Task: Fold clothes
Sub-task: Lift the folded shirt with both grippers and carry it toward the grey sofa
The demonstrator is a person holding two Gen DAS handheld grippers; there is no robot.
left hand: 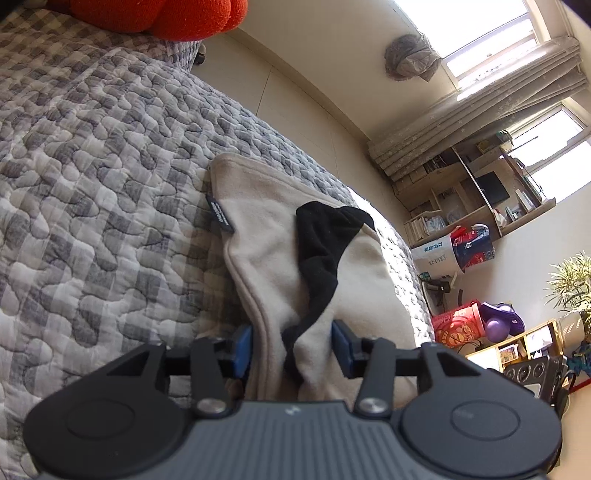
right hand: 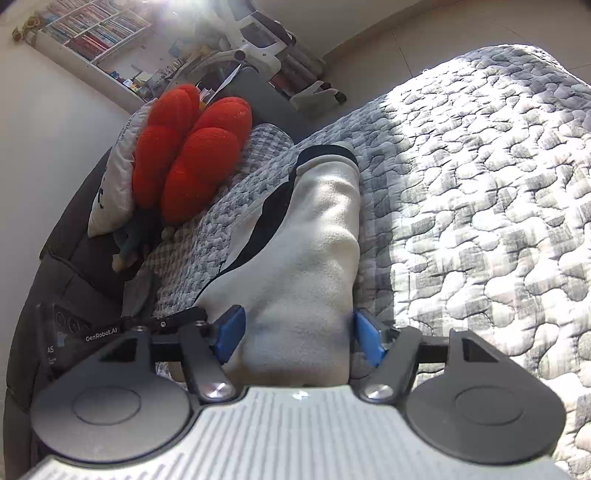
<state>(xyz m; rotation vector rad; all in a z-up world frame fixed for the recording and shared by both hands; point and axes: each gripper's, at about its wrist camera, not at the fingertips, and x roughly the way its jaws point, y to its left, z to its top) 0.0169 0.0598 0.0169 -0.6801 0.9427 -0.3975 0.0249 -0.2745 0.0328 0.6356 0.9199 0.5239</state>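
Where our left gripper (left hand: 291, 345) reaches forward in the left wrist view, its blue pads (left hand: 242, 349) stand partly apart with a bunched edge of the cream fleece garment (left hand: 266, 240) pressed between them, so we have hold of it. The garment lies on the grey checked quilt (left hand: 92, 177), black lining (left hand: 321, 251) showing, and a small dark label (left hand: 219, 216) hangs at its hem, its print too small to read. Beyond the bed, shelves (left hand: 465, 192) hold books and boxes, and a red bag (left hand: 458, 326) bears printing we cannot make out. In the right wrist view, our right gripper (right hand: 297, 338) likewise clasps the garment (right hand: 317, 236) between half-open blue pads (right hand: 367, 336); the cloth stretches away over the quilt (right hand: 480, 184). A strap (right hand: 101, 338) reads "GenRobot.AI". A bookcase (right hand: 92, 33) is filled with books, and a red plush cushion (right hand: 192, 155) rests at the bed's head.
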